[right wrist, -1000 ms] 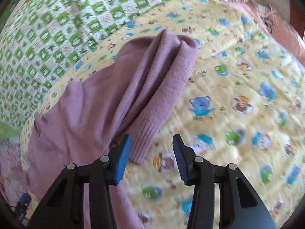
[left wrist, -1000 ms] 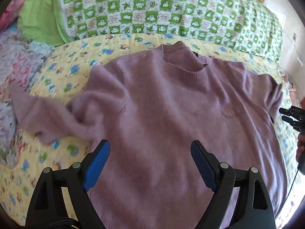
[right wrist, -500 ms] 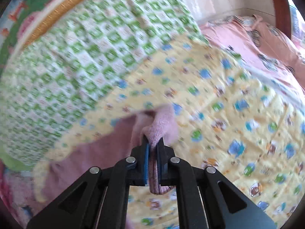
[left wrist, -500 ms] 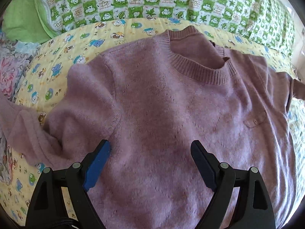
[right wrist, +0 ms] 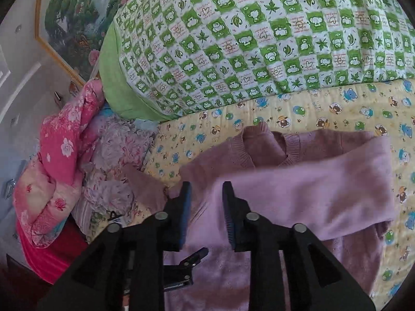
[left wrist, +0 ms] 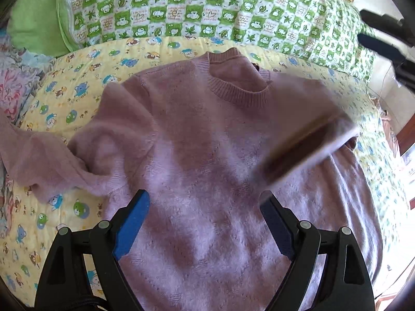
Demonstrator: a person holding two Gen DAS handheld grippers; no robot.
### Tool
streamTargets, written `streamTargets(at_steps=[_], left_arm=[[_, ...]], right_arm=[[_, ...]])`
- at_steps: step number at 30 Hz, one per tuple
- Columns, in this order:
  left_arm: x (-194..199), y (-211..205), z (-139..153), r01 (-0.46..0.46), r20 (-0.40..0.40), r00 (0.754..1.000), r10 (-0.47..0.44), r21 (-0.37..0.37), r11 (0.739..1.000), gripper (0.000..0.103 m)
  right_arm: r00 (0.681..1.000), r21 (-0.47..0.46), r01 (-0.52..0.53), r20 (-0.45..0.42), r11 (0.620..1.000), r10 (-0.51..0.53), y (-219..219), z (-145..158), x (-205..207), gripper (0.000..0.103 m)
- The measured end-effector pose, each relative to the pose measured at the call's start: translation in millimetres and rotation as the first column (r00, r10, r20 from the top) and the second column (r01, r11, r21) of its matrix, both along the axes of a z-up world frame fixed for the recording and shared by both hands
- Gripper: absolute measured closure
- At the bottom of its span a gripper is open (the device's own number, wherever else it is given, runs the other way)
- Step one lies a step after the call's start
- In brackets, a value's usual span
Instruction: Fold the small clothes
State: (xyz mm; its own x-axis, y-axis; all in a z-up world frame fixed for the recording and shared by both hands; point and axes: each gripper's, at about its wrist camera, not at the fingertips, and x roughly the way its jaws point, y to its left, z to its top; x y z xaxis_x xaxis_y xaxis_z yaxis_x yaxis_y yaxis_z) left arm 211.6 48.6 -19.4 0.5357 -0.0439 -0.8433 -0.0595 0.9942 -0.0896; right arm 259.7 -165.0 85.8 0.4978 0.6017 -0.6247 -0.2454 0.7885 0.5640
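Observation:
A mauve knitted sweater (left wrist: 202, 155) lies face up on the yellow cartoon sheet (left wrist: 77, 98), collar toward the pillows. My left gripper (left wrist: 205, 223) hovers open over its lower chest, nothing between the fingers. The sweater's left sleeve (left wrist: 46, 160) trails off to the left. Its right sleeve (left wrist: 306, 129) is a blur crossing the chest. In the right wrist view that sleeve (right wrist: 311, 189) lies across the body below the collar (right wrist: 259, 150). My right gripper (right wrist: 206, 194) is above its cuff end, jaws opening, pads off the cloth. It also shows at upper right (left wrist: 361, 26).
A green checked quilt (right wrist: 259, 39) is bunched along the head of the bed. Pink floral bedding (right wrist: 59, 168) is piled at the left edge below a framed painting (right wrist: 72, 18). Bare yellow sheet shows right of the sweater (right wrist: 376, 108).
My right gripper shut on the right sleeve's cuff, swung it up and over the chest, and its jaws have parted. The left gripper stayed open over the sweater's front.

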Motion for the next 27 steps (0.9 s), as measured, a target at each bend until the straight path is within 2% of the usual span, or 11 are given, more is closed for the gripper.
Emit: streamTargets(at_steps=[1,5,9,10,13,16,17,18,20,25,27], left_arm=[[0,1,-1,0.0,0.001,1.0,0.0,0.007,1.0,0.015],[8,2,-12,0.023,-0.02,1.0,-0.022,0.028,0.999,0.015],[25,8,-33,-0.02,-0.087,0.996,0.032,0.134,0.991,0.015],[28,14,-38,-0.046,-0.101,0.993,0.058,0.119,0.992,0.015],[38,29,-52,-0.091,-0.153,0.984,0.087,-0.022,0.996,0.017],[52,24,-62,-0.081,-0.175,0.982,0.068,-0.067,0.994,0.033],[56,19,-61,-0.063,-0.162,0.985,0.054,-0.052,0.997,0.045],[57,15,-60,-0.05,-0.152,0.987,0.043,-0.045,0.998,0.063],[60,7,-52,-0.014,-0.127,0.992,0.012,-0.017,1.0,0.083],[37,20,-10,-0.009,-0.014,1.0,0.008,-0.088,0.996,0.089],[31,27,-16,0.006,-0.02,1.0,-0.007,-0.081,0.997,0.09]], right_arm=[[1.0,-0.007,0.02,-0.006,1.0,-0.02,-5,-7,0,0.064],[0.991,-0.069,0.1,-0.078,0.993,-0.105,-41,-32,-17,0.062],[0.964,-0.112,0.202,-0.153,0.973,-0.217,-86,-62,-33,0.062],[0.953,-0.133,0.231,-0.169,0.964,-0.252,-99,-71,-38,0.063],[0.919,-0.172,0.304,-0.208,0.937,-0.336,-131,-95,-47,0.062],[0.884,-0.185,0.364,-0.239,0.913,-0.401,-156,-109,-50,0.062],[0.875,-0.187,0.383,-0.239,0.905,-0.42,-162,-111,-49,0.062],[0.87,-0.191,0.394,-0.238,0.899,-0.432,-165,-112,-48,0.062],[0.863,-0.196,0.411,-0.229,0.89,-0.449,-170,-111,-44,0.062],[0.87,-0.2,0.419,-0.19,0.886,-0.455,-176,-104,-35,0.062],[0.878,-0.223,0.416,-0.152,0.882,-0.453,-175,-105,-26,0.062]])
